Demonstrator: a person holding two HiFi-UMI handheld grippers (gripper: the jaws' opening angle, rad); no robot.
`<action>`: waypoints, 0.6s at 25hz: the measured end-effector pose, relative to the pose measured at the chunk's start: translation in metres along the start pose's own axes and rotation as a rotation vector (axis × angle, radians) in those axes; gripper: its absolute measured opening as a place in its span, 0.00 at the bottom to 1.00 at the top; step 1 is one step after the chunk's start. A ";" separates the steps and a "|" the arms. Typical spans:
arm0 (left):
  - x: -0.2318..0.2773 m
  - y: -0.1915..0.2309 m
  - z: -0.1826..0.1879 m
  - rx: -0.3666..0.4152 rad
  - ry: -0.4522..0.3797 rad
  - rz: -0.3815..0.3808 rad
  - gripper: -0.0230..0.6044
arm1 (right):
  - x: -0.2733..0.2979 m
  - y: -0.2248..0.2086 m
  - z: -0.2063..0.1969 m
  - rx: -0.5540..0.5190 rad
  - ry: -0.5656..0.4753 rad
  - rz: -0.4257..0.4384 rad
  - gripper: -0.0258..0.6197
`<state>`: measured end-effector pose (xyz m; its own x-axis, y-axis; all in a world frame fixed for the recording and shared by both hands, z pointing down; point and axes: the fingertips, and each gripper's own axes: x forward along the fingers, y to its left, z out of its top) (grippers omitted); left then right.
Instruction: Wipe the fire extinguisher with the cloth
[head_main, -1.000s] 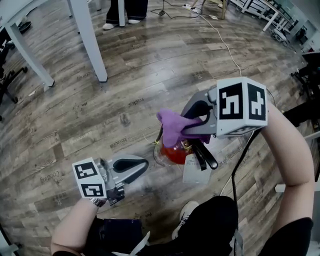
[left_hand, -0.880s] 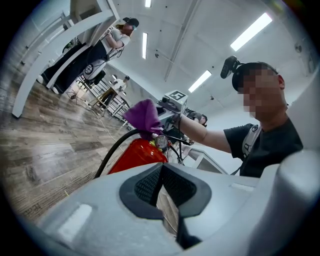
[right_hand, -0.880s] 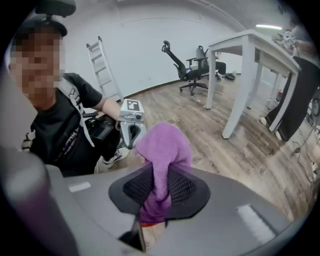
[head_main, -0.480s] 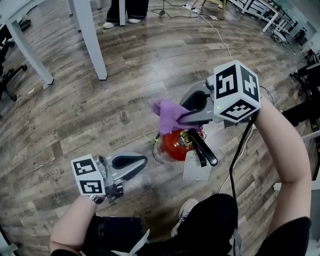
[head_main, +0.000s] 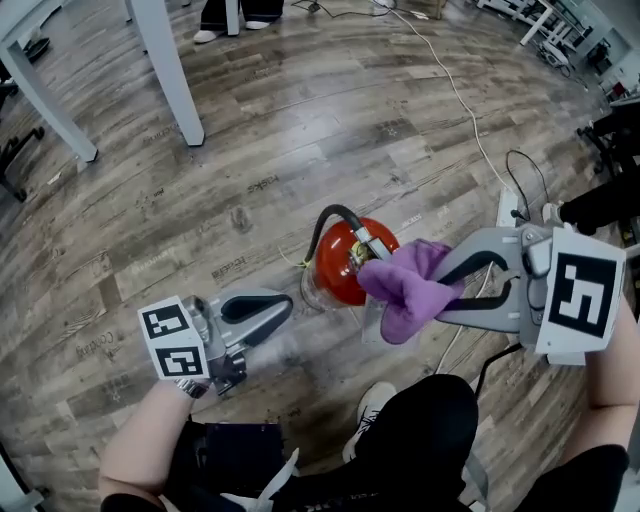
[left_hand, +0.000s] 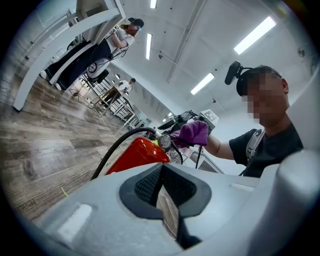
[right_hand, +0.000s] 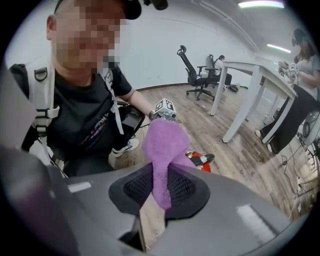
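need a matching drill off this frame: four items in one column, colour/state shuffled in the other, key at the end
Items
1. left gripper
2. right gripper
3. fire extinguisher
4. hose

States
A. red, on the wood floor
B. shut on the purple cloth
C. shut, nothing between its jaws
D. black, arching off the extinguisher's top

Pairs: 1-C, 2-B, 3-A, 4-D
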<state>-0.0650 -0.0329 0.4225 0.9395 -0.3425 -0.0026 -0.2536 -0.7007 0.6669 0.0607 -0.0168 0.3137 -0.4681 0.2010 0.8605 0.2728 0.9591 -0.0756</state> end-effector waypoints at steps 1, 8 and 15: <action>0.001 -0.001 0.000 0.002 0.002 -0.001 0.04 | -0.002 0.008 -0.003 -0.003 0.017 0.001 0.15; 0.004 -0.006 0.004 0.047 0.001 0.000 0.04 | -0.010 0.028 0.014 0.033 -0.151 0.045 0.15; 0.011 -0.043 0.054 0.202 -0.122 -0.050 0.22 | -0.034 -0.033 0.038 0.386 -0.651 -0.034 0.15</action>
<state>-0.0557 -0.0405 0.3533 0.9203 -0.3689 -0.1304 -0.2597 -0.8253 0.5014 0.0353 -0.0478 0.2680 -0.9052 0.1328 0.4037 -0.0079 0.9445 -0.3285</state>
